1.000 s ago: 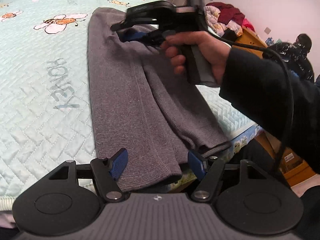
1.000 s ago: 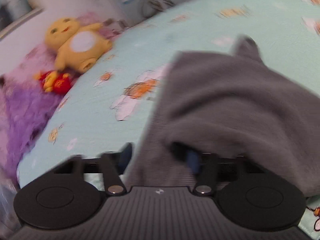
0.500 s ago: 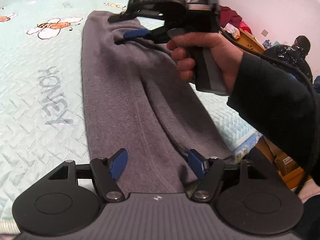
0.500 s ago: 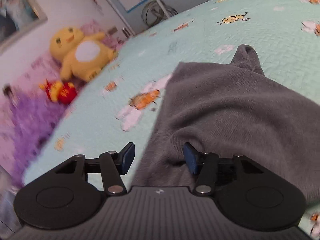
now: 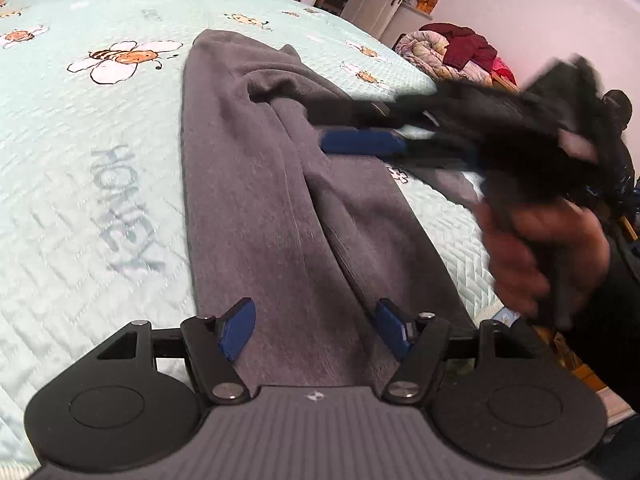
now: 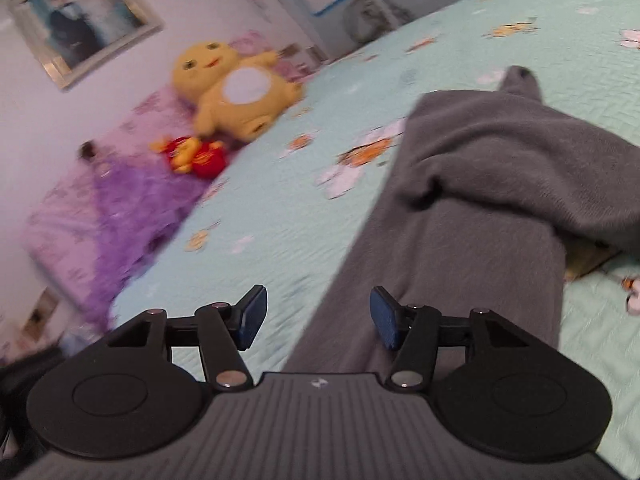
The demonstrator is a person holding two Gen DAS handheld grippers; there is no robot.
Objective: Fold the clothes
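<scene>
Grey trousers [image 5: 256, 184] flat on bedspread [image 5: 80, 160] (both claws empty, agape)

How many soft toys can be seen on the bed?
2: a yellow plush toy near the wall, and a small red and yellow toy just in front of it. Others may be out of view.

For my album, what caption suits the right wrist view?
Open right tongs over grey trousers on a bee-print bed, yellow plush behind.
</scene>
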